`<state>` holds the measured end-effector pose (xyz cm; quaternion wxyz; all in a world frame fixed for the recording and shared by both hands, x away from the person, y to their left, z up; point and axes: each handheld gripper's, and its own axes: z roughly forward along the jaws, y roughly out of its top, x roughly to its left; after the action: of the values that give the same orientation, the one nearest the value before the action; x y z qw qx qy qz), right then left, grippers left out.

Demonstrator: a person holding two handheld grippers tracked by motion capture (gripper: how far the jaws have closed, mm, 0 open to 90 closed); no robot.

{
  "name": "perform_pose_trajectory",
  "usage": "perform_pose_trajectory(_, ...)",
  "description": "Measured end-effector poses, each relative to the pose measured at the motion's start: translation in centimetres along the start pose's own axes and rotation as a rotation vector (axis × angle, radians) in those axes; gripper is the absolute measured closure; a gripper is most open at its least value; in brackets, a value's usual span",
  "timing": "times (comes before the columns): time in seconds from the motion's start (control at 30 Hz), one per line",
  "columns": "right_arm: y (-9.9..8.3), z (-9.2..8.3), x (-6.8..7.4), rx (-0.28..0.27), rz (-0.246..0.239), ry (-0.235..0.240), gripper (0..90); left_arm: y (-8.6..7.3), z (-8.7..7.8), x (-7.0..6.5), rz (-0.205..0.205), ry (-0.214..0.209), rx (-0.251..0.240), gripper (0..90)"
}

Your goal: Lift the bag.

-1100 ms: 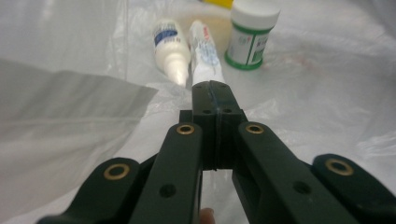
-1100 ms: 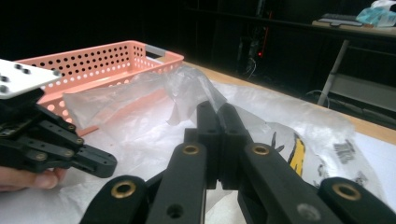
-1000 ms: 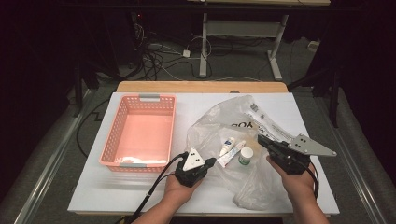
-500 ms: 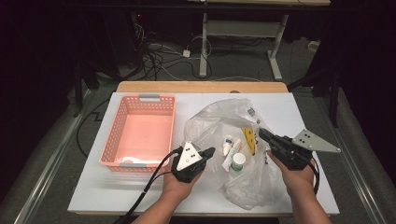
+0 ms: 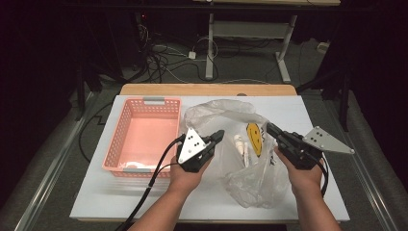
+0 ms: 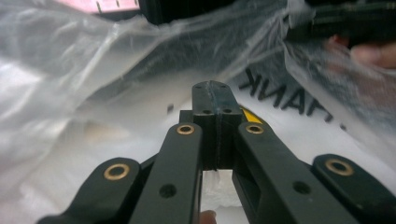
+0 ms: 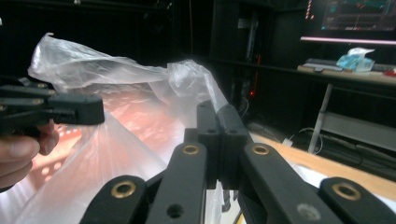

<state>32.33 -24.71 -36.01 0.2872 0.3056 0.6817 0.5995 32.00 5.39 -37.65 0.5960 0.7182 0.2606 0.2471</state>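
Two grippers pinch crinkly clear plastic bag (image 5: 250, 178).

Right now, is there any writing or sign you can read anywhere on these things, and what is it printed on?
"ANK": black capitals on the clear plastic bag, seen upside down in the left gripper view; the word is cut off at both ends.
A black mark on the yellow item inside the bag: too small to read.
Small tubes in the bag: any label is too blurred to read.
Pink basket: no writing to be seen.
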Motion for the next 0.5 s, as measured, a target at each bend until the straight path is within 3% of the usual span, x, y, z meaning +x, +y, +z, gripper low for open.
perform_pose_trajectory(0.1,0.9,0.3,-0.2,-0.015,-0.005,-0.008,90.0,1.8,0.3,0.2,0.032,0.011,-0.026,88.2)
perform_pose_trajectory(0.5,4.3,0.8,-1.4,-0.140,-0.012,-0.064,90.0,8.3,2.6,0.8,0.096,0.021,-0.129,88.2)
